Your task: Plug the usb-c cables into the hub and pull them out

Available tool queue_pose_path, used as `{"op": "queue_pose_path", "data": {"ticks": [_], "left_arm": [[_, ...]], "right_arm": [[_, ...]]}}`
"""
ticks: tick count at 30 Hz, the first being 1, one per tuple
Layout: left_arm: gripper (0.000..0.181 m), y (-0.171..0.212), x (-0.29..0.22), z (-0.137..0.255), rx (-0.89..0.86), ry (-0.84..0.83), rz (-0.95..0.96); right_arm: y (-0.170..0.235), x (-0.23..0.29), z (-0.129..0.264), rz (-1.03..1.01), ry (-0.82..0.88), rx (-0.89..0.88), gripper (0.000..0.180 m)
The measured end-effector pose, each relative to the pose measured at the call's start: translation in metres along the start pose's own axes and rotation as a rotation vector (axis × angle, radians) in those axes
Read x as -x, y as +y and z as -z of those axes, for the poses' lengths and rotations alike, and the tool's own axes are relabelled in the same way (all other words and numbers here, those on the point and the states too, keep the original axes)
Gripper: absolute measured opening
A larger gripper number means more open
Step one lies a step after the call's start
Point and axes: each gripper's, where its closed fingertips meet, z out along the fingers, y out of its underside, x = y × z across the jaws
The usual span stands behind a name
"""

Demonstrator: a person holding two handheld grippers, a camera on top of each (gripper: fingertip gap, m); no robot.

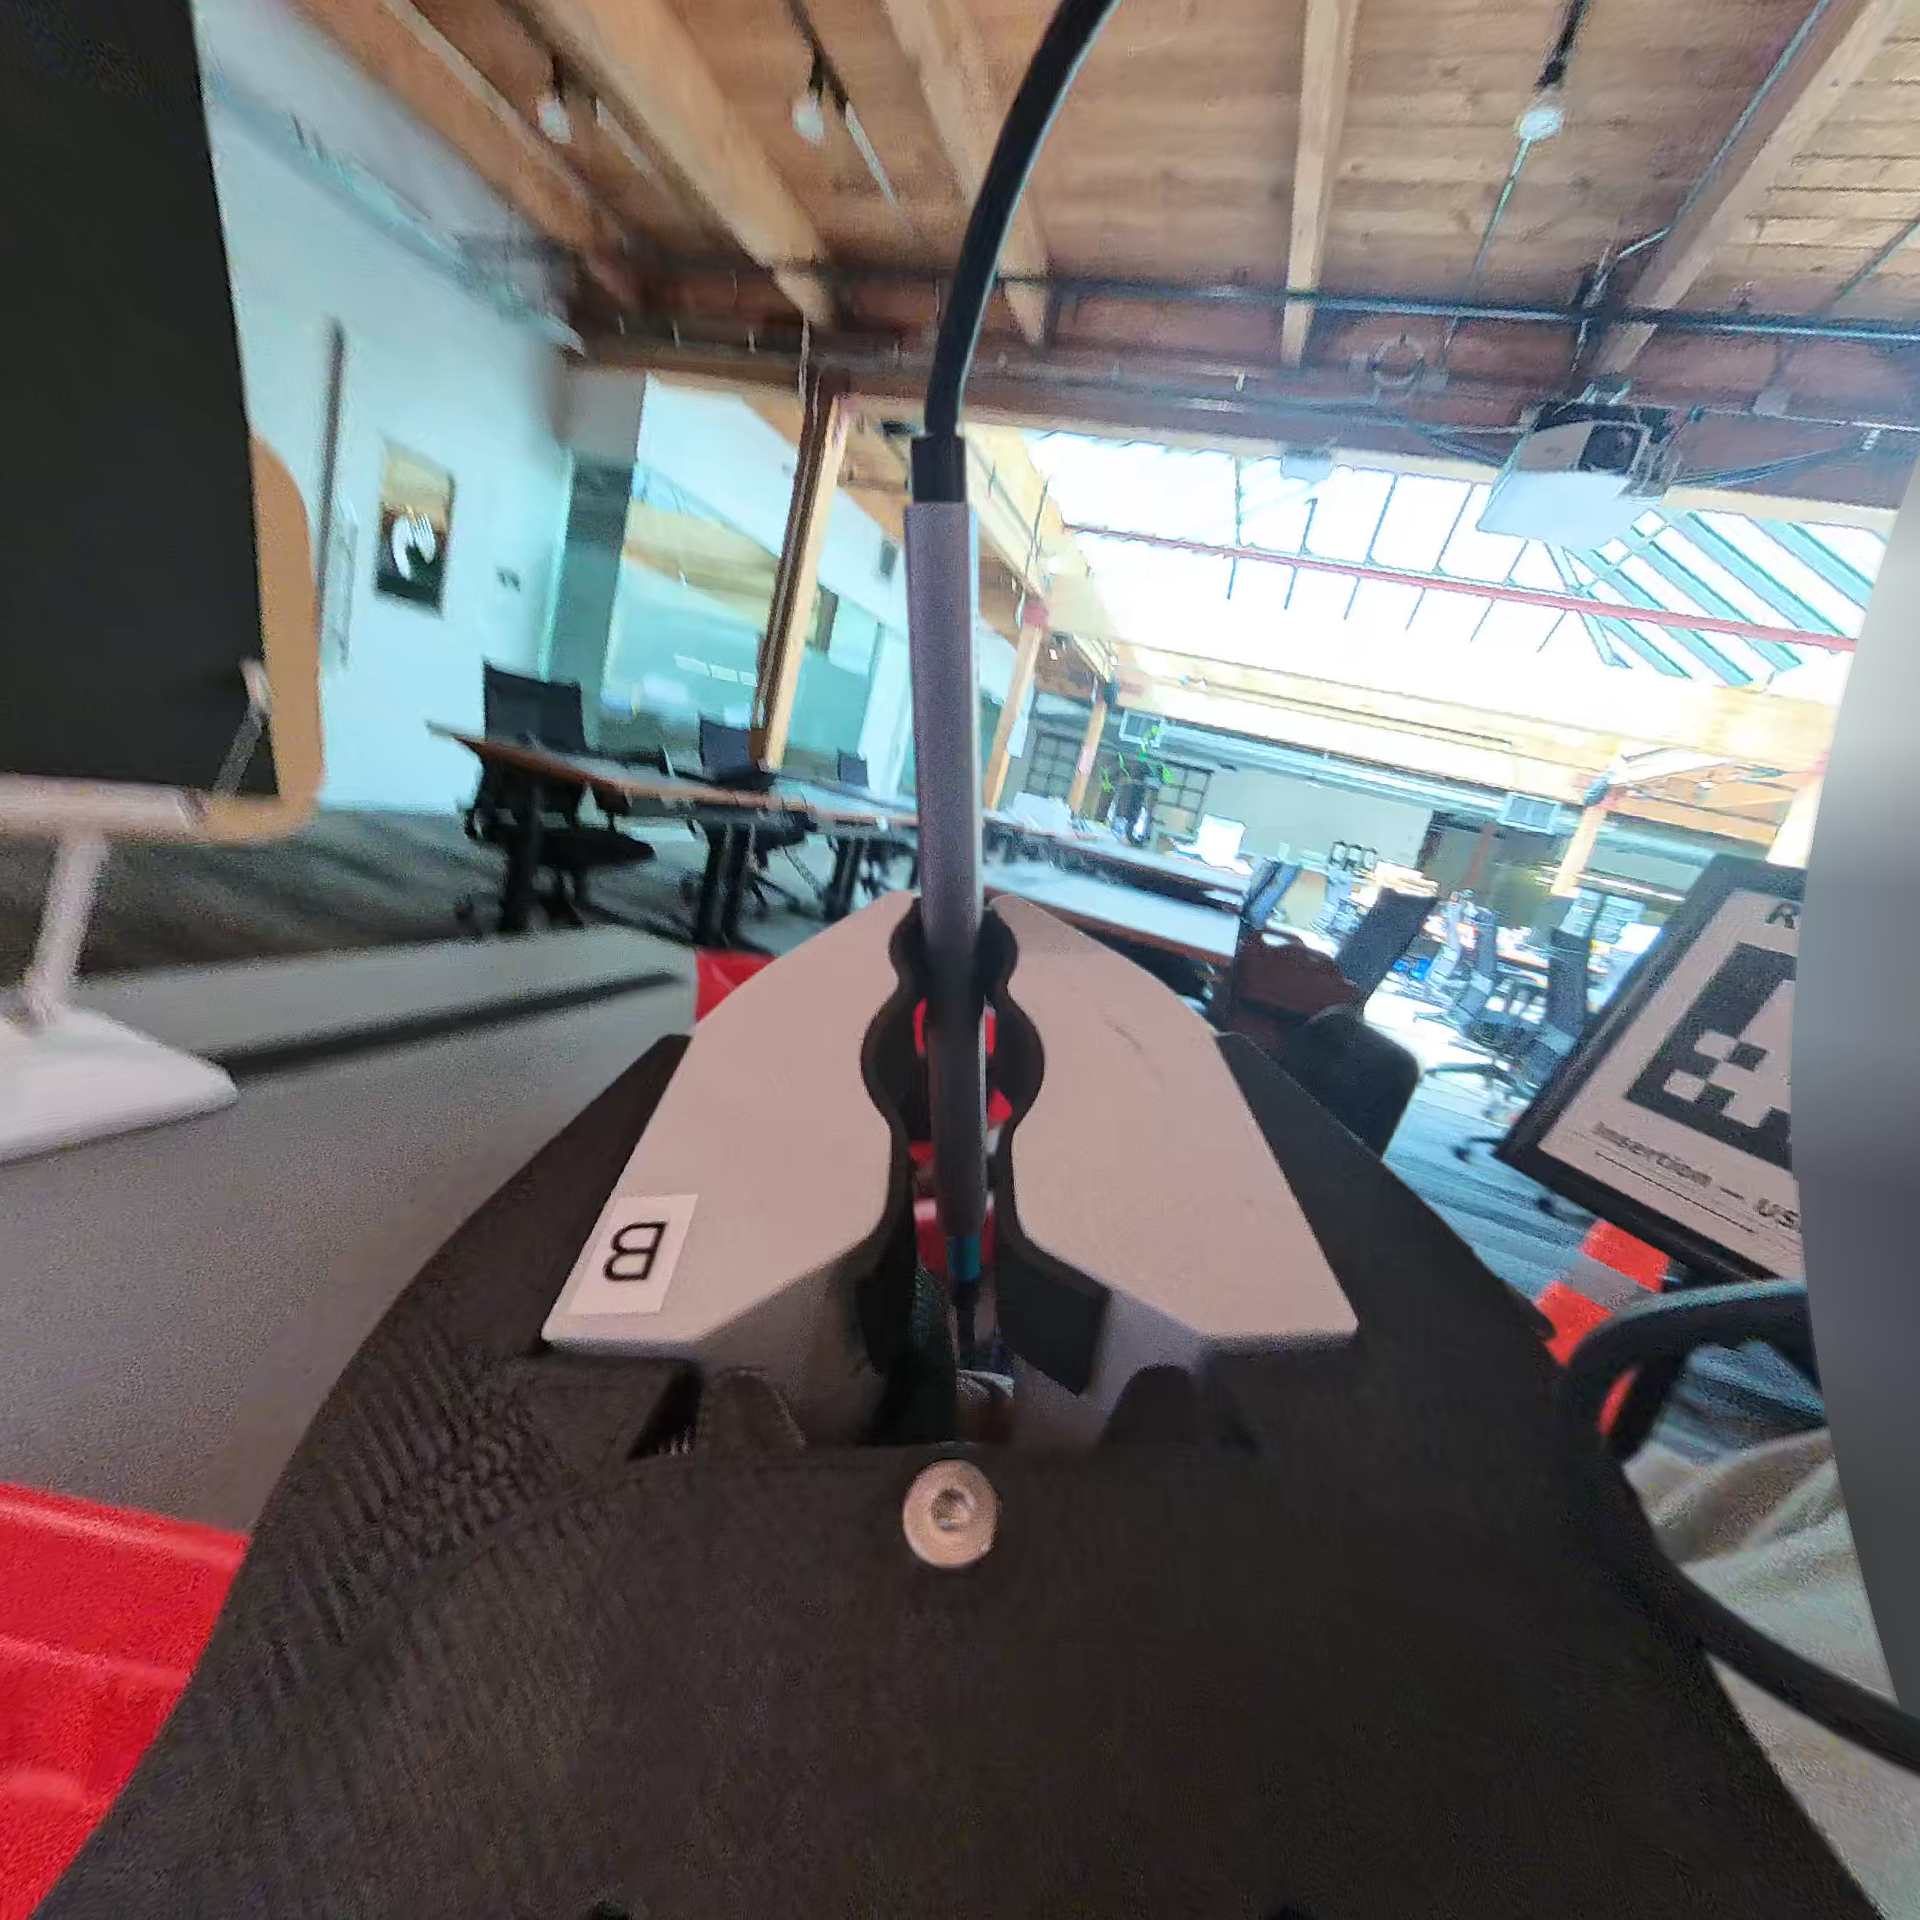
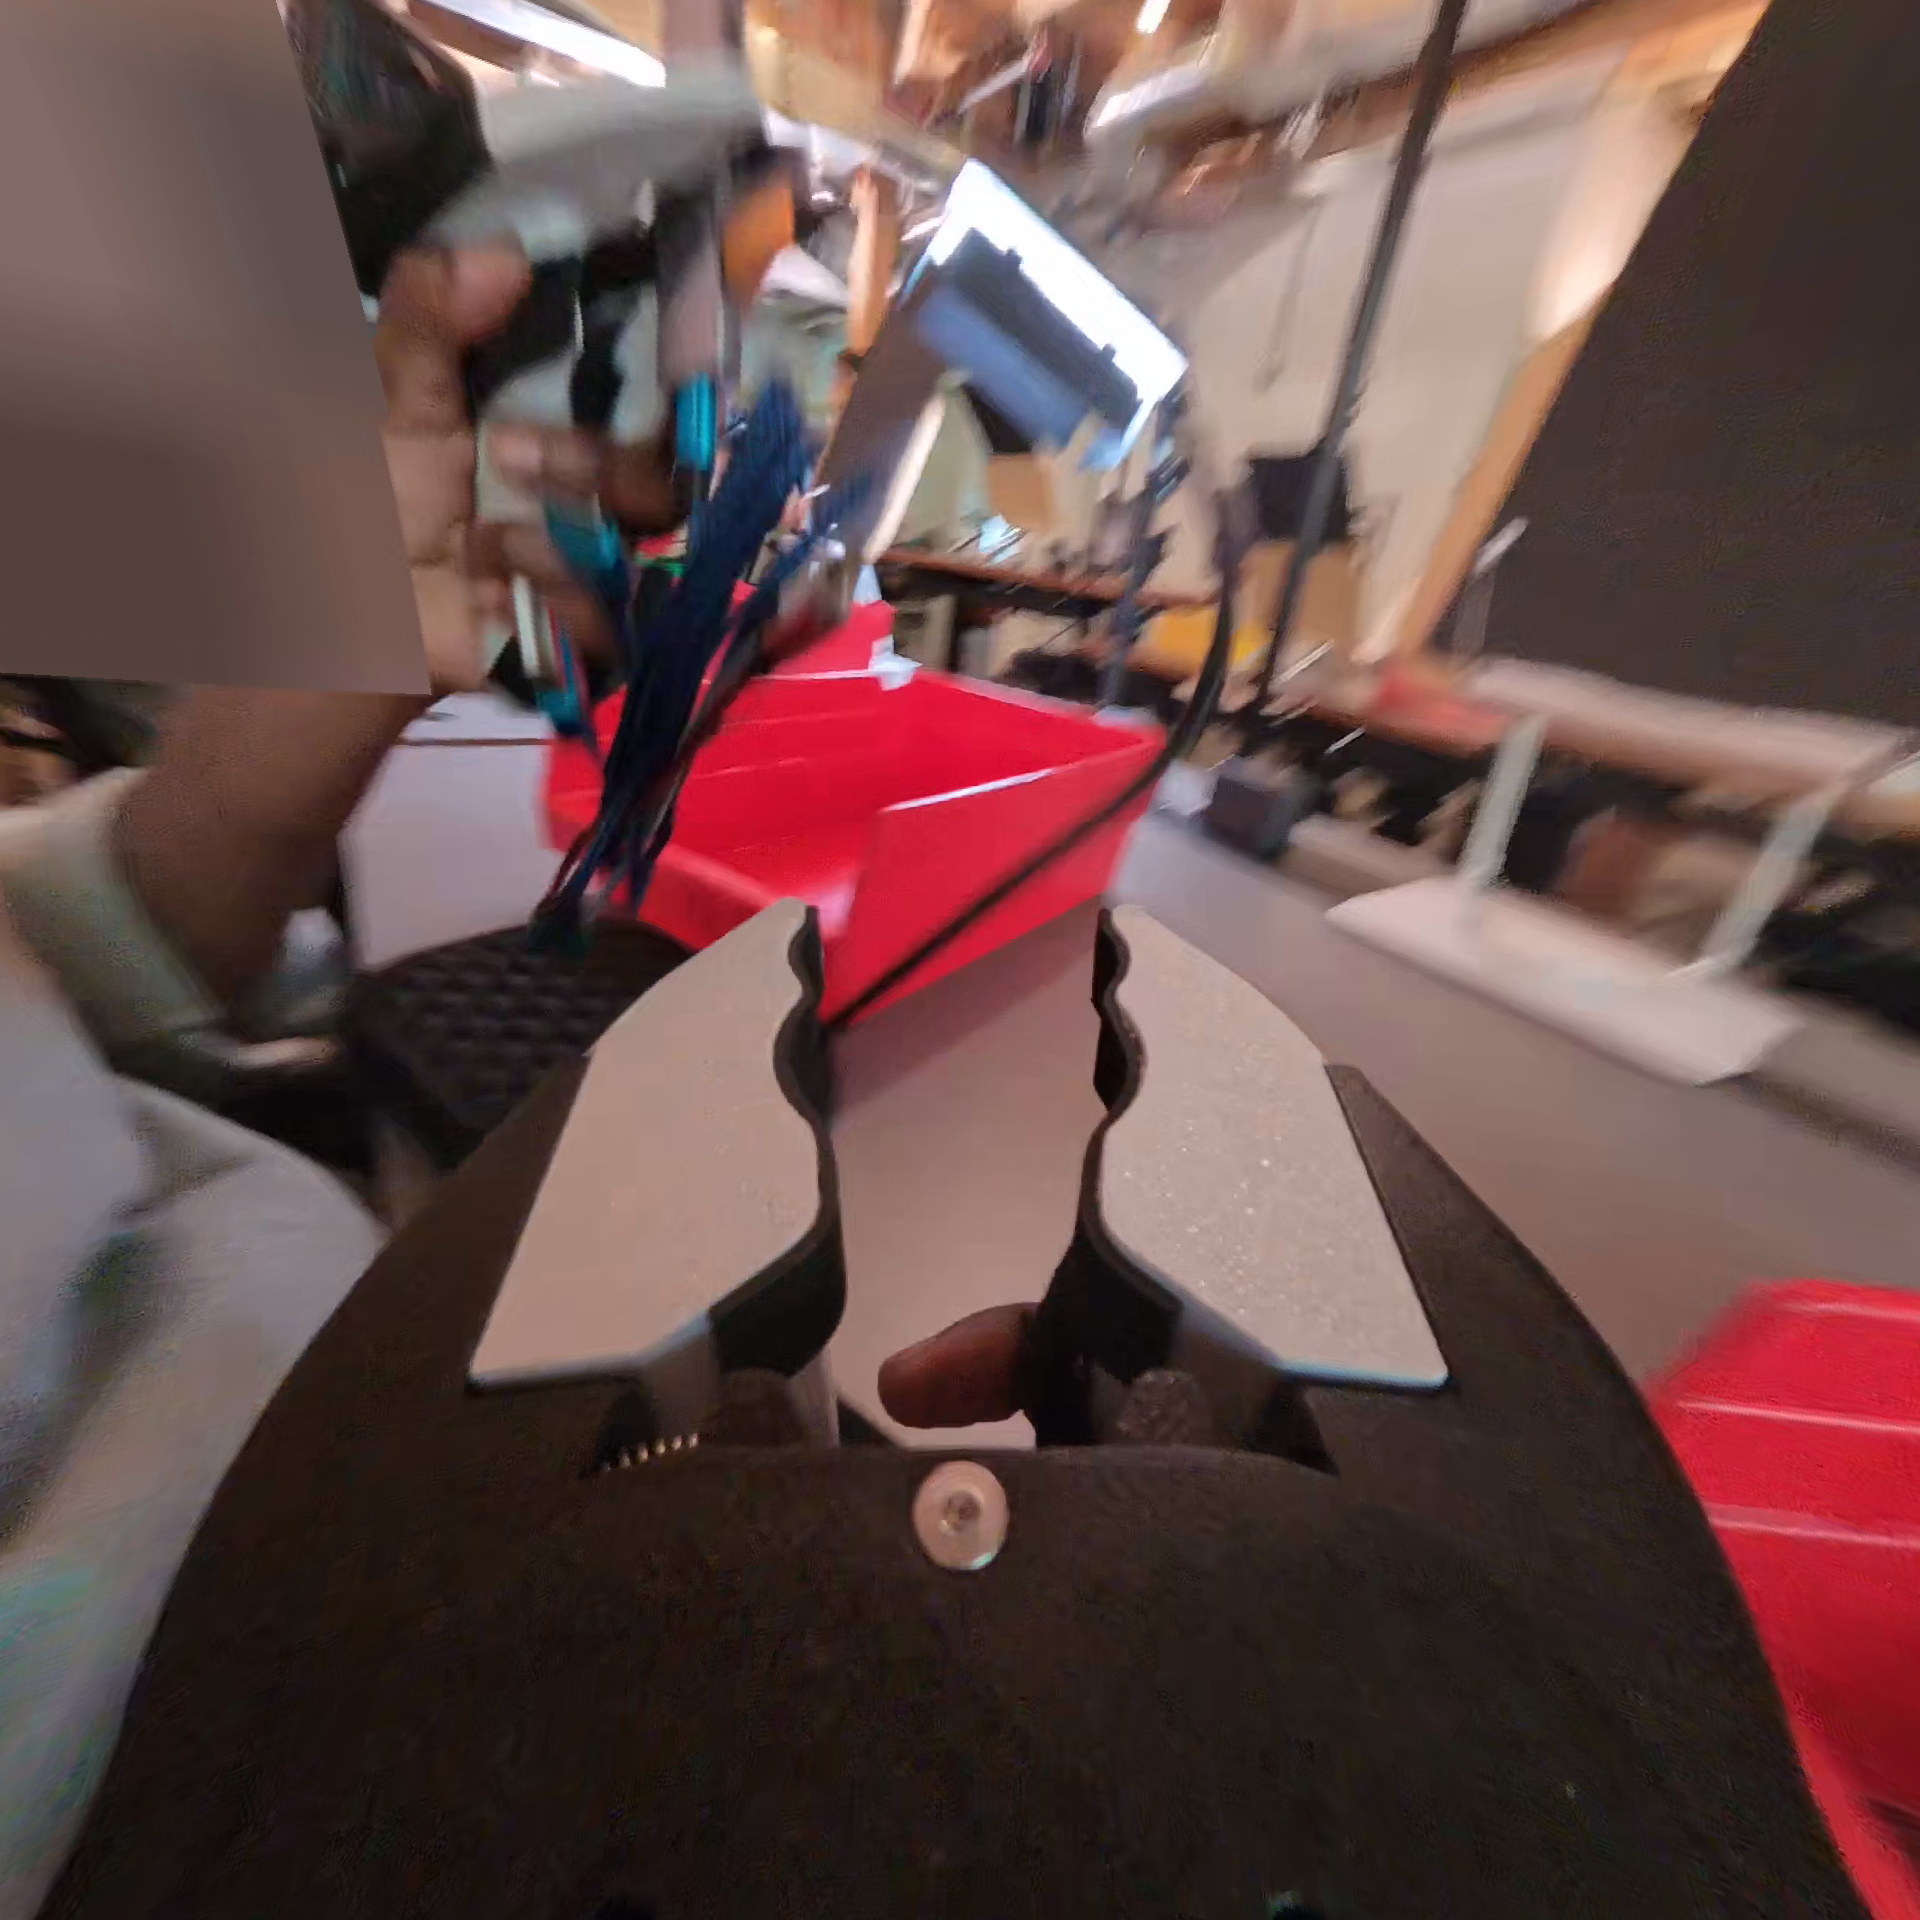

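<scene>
Two grippers, two views, one grey hub. Left gripper (image 1: 948, 935), centre frame of its own view, clamped edge-on around the hub (image 1: 941, 727): slim, matte grey, metal-looking slab standing upright between two pale grey fingers (image 1: 769, 1122) with scalloped black inner pads. One black cable (image 1: 977, 208) curving from the hub's top end toward the upper edge of the frame. Blue-tipped braided leads dimly visible low in the gap between the fingers, near the base; count unclear. One white sticker on the left finger. Coarse, ridged black printed body below, one silver screw at centre. One framed black-and-white marker card (image 1: 1683, 1049) at right, one red bin (image 1: 94, 1662) at lower left, one white stand (image 1: 83, 1039) at left, grey tabletop (image 1: 312, 1174) beneath.

Right gripper (image 2: 956, 935), centre frame of its own view, fingers apart and holding nothing, bare grey table showing between them. One fingertip visible low in the gap. Beyond, upper left and heavily blurred: the other gripper in a hand (image 2: 457, 416), with a bundle of dark blue braided cables (image 2: 686, 644) hanging beneath; number not countable. One red bin (image 2: 873, 790) behind at centre, a second at lower right.
</scene>
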Motion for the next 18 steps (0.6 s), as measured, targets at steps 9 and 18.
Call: {"op": "queue_pose_path", "data": {"ticks": [9,18], "left_arm": [[0.010,0.120,0.013,-0.004,0.300,0.011,0.214],[0.010,0.140,0.010,0.000,0.333,0.064,0.106]], "right_arm": [[-0.029,0.008,0.022,0.624,0.124,-0.019,0.032],[-0.058,-0.014,0.036,0.849,0.380,0.022,0.026]]}}
